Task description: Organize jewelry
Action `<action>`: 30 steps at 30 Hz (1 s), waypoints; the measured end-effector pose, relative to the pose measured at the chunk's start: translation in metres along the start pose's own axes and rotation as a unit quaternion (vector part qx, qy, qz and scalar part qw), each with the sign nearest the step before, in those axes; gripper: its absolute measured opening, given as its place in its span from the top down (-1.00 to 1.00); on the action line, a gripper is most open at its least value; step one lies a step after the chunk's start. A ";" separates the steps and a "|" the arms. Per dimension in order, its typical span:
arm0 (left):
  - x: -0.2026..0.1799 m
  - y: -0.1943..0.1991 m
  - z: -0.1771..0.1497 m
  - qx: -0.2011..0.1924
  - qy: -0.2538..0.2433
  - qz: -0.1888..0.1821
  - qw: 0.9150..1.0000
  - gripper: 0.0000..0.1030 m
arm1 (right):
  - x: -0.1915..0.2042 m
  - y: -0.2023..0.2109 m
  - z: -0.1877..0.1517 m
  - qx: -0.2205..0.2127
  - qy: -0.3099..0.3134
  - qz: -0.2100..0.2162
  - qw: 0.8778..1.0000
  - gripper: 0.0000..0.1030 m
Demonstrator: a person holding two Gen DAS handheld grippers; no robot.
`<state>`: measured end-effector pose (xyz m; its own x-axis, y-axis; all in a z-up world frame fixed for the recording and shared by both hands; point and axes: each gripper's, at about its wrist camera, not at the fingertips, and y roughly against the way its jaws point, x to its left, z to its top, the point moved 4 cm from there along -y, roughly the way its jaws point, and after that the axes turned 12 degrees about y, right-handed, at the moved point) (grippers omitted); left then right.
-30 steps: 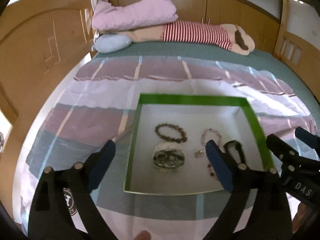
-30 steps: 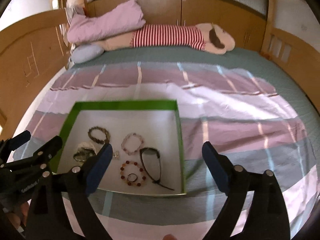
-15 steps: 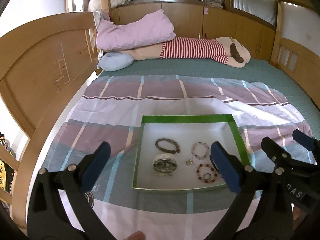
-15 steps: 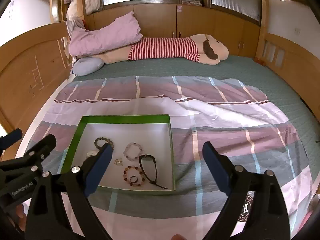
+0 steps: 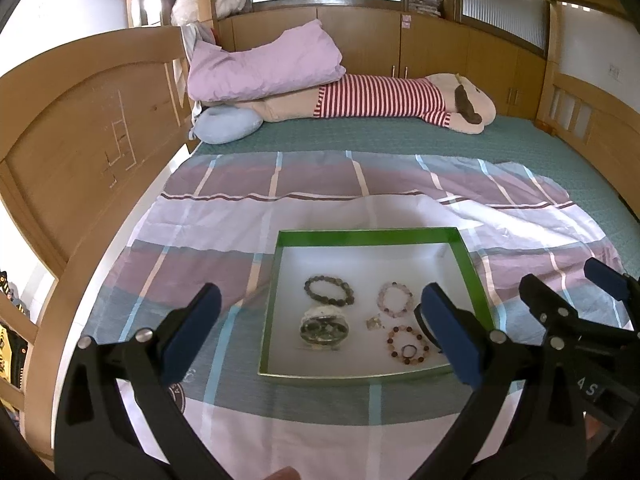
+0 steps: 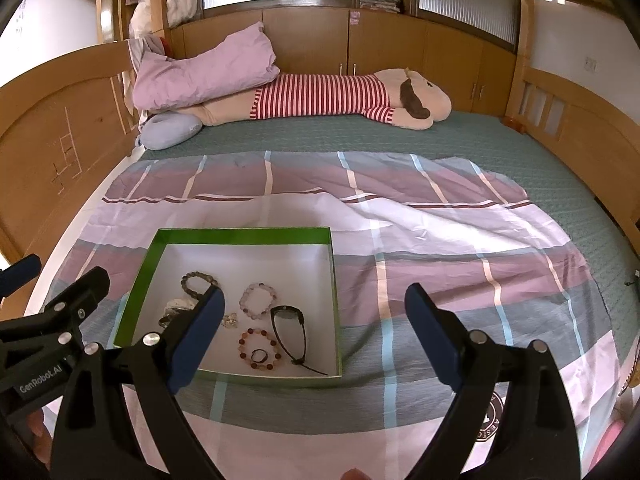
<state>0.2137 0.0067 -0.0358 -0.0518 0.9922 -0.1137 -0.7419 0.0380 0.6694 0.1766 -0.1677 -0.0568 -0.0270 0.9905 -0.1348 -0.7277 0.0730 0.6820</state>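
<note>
A green-rimmed white tray (image 5: 360, 236) (image 6: 244, 234) lies on the striped bedspread. In it are a dark bead bracelet (image 5: 329, 290) (image 6: 192, 280), a pale pink bead bracelet (image 5: 395, 298) (image 6: 258, 300), a red bead bracelet (image 5: 409, 342) (image 6: 260, 348) with a small ring inside it, a black band (image 6: 290, 330), a greenish coiled piece (image 5: 323, 327) and a small charm (image 5: 374, 322). My left gripper (image 5: 320, 332) is open and empty above the tray's near edge. My right gripper (image 6: 316, 336) is open and empty, raised over the tray's right side.
The striped bedspread (image 6: 440, 248) covers a green mattress (image 6: 520, 152). A long striped plush toy (image 6: 344, 100), a pink pillow (image 6: 208, 72) and a blue cushion (image 6: 170, 132) lie at the far end. Wooden bed rails (image 5: 80, 128) stand on the left and on the right (image 6: 568, 120).
Both grippers have pulled back and up from the tray, so it looks smaller and farther. Both stay open. The jewelry has not moved.
</note>
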 end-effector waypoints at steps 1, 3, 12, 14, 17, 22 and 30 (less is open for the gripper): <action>0.000 0.000 0.000 0.002 0.000 -0.001 1.000 -0.93 | 0.000 0.000 0.000 0.000 -0.001 0.000 1.000 -0.73; 0.001 -0.002 0.000 0.003 0.000 0.000 1.000 -0.93 | 0.000 -0.001 -0.001 0.002 0.000 0.001 1.000 -0.73; 0.000 -0.006 -0.003 0.002 -0.002 0.005 1.000 -0.93 | 0.003 -0.004 -0.003 0.006 0.000 -0.002 1.000 -0.73; 0.000 -0.008 -0.003 0.005 -0.001 0.003 1.000 -0.93 | 0.003 -0.004 -0.003 0.006 0.000 -0.003 1.000 -0.73; 0.002 -0.011 -0.004 0.011 0.007 0.002 1.000 -0.93 | 0.003 -0.007 -0.004 0.010 -0.002 -0.001 1.000 -0.73; 0.003 -0.017 -0.006 0.015 0.009 0.013 1.000 -0.93 | 0.003 -0.008 -0.004 0.010 0.001 0.001 1.000 -0.73; 0.003 -0.020 -0.008 0.023 0.015 0.003 1.000 -0.89 | 0.002 -0.009 -0.006 0.011 0.000 0.001 1.000 -0.73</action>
<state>0.2231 0.0083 -0.0558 -0.0765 0.9885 -0.1302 -0.7100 0.0377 0.7032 0.1789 -0.1666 -0.0681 -0.0290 0.9906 -0.1340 -0.7118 0.0736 0.6985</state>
